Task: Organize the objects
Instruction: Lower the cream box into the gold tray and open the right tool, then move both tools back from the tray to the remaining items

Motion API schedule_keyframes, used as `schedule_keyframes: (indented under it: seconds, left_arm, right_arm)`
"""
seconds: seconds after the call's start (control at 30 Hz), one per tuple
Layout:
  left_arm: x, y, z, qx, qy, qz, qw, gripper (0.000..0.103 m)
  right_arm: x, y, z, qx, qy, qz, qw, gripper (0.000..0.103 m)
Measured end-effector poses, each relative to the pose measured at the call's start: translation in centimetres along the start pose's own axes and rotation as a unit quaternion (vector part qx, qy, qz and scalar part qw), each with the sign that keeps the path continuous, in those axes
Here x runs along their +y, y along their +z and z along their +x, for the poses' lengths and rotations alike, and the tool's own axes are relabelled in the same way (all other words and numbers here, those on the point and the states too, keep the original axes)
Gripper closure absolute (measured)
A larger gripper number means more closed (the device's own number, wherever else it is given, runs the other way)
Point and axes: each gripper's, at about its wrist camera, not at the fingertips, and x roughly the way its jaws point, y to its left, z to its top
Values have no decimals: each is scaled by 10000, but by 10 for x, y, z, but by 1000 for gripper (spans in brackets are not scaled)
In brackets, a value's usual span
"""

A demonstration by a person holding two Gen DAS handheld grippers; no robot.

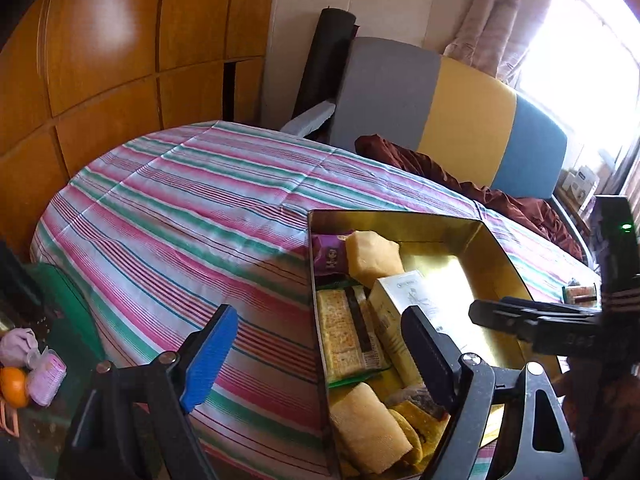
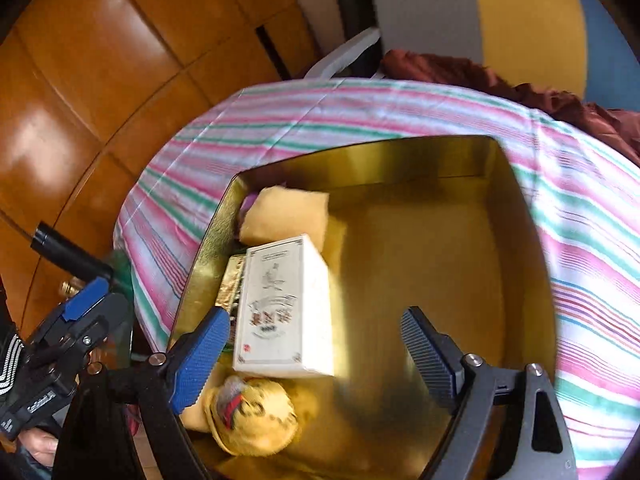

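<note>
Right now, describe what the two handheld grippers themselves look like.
Both match. The left gripper has black angular arms with silver bolt heads at the joints; one finger carries a blue ribbed pad, the other a dark ribbed pad. The right gripper has the same blue and dark pads. A green light glows on its black body.

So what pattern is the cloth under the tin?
Pink, green and white stripes on the cloth; clearest in the left wrist view.

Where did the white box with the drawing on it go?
The white box lies inside the gold tin, on its left side in the right wrist view, between a yellow sponge and a yellow pouch.
</note>
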Motion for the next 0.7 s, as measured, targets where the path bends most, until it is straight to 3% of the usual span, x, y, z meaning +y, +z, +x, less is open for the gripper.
schedule_keyframes:
  seconds: [0.37,0.7]
  left_arm:
    - [-53,-17,-20,-267,27,681,9973,17]
    - [-103,-31,-20,-113,-314,1151,9928,16]
  right_arm:
    - [-42,-29,-68,-497,-601,52,9969,14]
    - [-133,-64,-133,-704,-1285,824,9858,14]
